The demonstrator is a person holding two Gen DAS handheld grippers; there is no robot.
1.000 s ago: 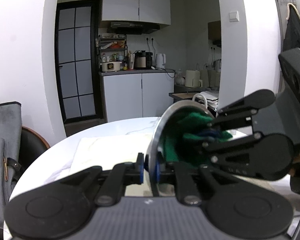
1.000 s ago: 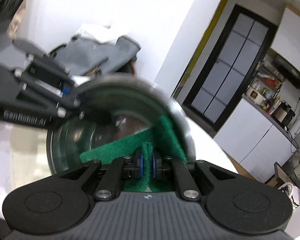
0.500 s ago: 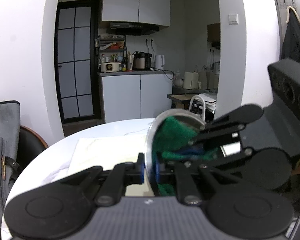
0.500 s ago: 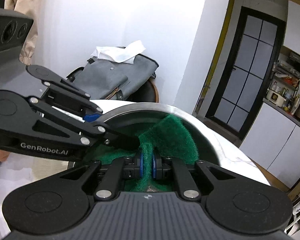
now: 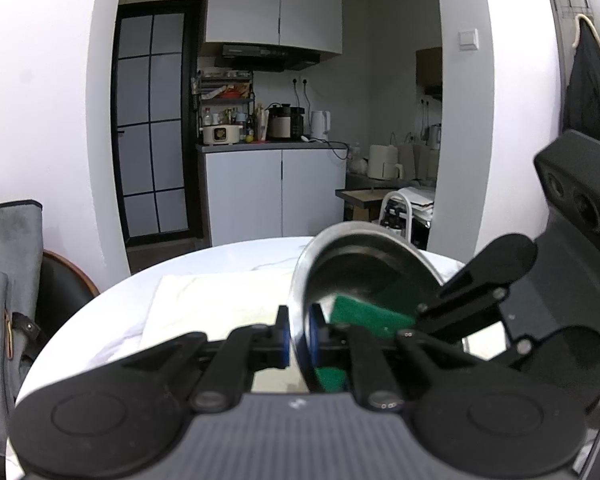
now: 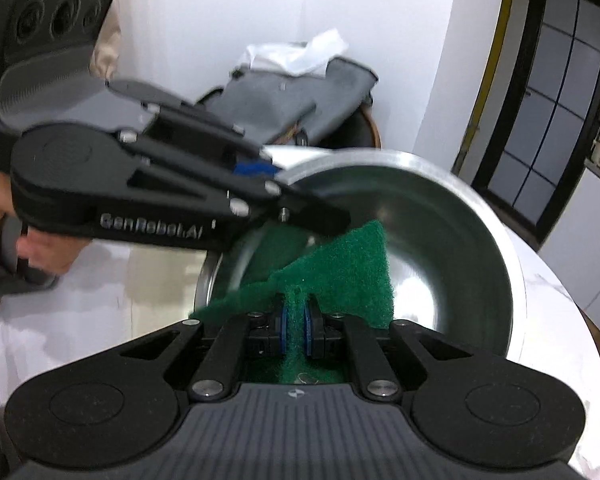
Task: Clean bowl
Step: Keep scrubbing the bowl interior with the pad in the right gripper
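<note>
Two hand-held grippers are working on one stainless steel bowl (image 5: 364, 264) above a round white table (image 5: 220, 276). From the left wrist camera, the left gripper (image 5: 298, 340) is pinching the bowl's rim, its blue-padded jaws pressed shut on the thin metal wall, one pad outside and one inside. The bowl is standing tilted on edge, its hollow facing right. Inside it, a green scouring pad (image 5: 368, 316) is lying against the lower wall, and the right gripper (image 5: 424, 316) is reaching in from the right; its fingertips are hidden here behind its own linkage. A pale cloth (image 5: 208, 304) is lying flat on the table beyond the bowl.

From the right wrist camera, the right gripper (image 6: 299, 330) is clamping a fold of the green scouring pad (image 6: 340, 276), jaws closed tight on it, and the pad is spreading up against the bowl's (image 6: 452, 248) inner wall. The left gripper (image 6: 276, 178) is gripping the rim at the upper left, held by a person's hand (image 6: 40, 248). A grey bag (image 6: 292, 100) is sitting on a chair behind.
</note>
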